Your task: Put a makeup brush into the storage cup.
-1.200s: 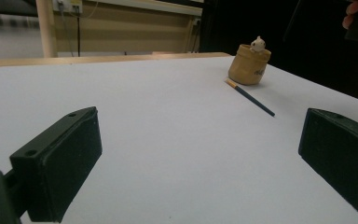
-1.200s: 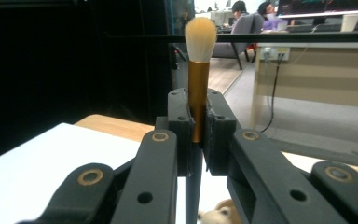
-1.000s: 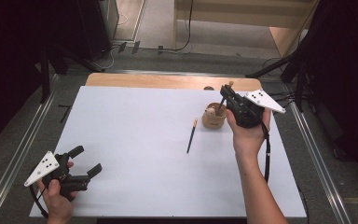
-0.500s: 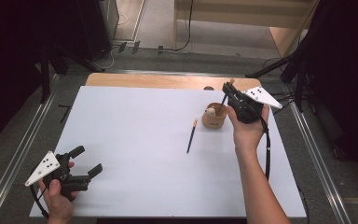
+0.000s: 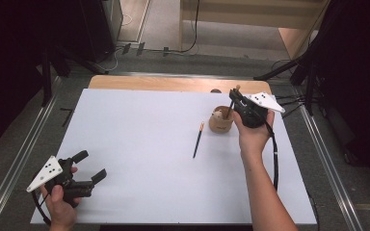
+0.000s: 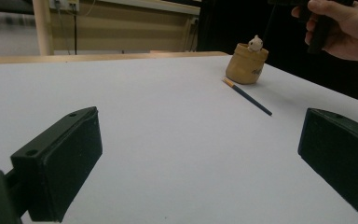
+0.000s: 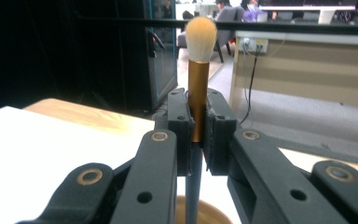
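— Two grippers; what are they doing?
— Right gripper (image 7: 196,135) pinches a brush (image 7: 199,70) upright over the wooden cup (image 5: 220,121). Left gripper (image 5: 90,167) rests spread near the table (image 5: 139,144) corner, a pencil (image 5: 198,140) beside the cup.

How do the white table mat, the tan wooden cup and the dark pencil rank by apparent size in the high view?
1. White table mat, by far the largest.
2. Dark pencil with orange end, longer than the cup is wide, though much thinner.
3. Tan wooden cup, shorter but bulkier, so ranks 2 and 3 are unsure.
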`<state>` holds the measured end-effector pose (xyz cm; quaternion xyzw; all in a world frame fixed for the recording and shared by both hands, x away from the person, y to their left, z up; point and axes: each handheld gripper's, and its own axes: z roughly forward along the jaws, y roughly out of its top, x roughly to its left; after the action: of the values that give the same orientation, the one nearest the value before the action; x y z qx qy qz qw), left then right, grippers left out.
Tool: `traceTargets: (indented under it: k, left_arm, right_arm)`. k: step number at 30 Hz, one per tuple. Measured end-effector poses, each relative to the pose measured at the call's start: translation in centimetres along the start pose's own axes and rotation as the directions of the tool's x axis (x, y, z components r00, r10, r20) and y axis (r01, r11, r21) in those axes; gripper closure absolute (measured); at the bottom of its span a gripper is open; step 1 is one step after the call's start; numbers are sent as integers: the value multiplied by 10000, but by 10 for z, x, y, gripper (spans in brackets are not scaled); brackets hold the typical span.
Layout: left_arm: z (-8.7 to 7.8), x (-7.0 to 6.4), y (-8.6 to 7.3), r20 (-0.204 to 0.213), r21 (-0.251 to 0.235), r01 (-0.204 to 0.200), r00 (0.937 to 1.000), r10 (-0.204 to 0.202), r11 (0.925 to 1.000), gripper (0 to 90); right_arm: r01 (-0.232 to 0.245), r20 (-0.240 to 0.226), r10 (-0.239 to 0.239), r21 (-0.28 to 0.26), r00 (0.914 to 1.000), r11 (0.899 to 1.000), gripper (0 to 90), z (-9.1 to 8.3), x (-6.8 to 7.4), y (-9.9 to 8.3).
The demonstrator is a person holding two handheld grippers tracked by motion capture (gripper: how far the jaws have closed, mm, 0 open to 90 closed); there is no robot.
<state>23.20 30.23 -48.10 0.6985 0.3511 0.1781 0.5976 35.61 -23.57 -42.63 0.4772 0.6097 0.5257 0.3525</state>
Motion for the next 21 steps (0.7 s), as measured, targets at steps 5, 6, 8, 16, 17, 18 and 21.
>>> traceTargets:
  k: [5,6,8,16,17,18,21]
  left_arm:
    - [1,0,0,19,33,-3,10000,3,10000,0]
    - [1,0,0,20,36,-3,10000,3,10000,0]
    - [1,0,0,27,33,-14,10000,14,10000,0]
    - [1,-1,0,33,41,-27,10000,27,10000,0]
    - [1,-1,0,38,42,-26,10000,26,10000,0]
    - [1,-1,0,46,53,-40,10000,40,10000,0]
    - [1,-1,0,76,62,-34,10000,34,10000,0]
  right_arm:
    - [-141,95,139,247,9999,9996,845,2,-4,-12]
    - [-169,109,166,284,9998,9995,845,2,-5,-14]
    - [-205,125,200,373,9997,9991,845,3,-6,-17]
    - [-253,89,247,739,9997,9969,844,6,-6,-28]
    - [-268,78,263,749,9996,9968,844,6,-6,-29]
    - [-301,104,294,742,9995,9968,844,6,-6,-30]
    - [-412,167,400,855,9991,9955,841,6,-6,-35]
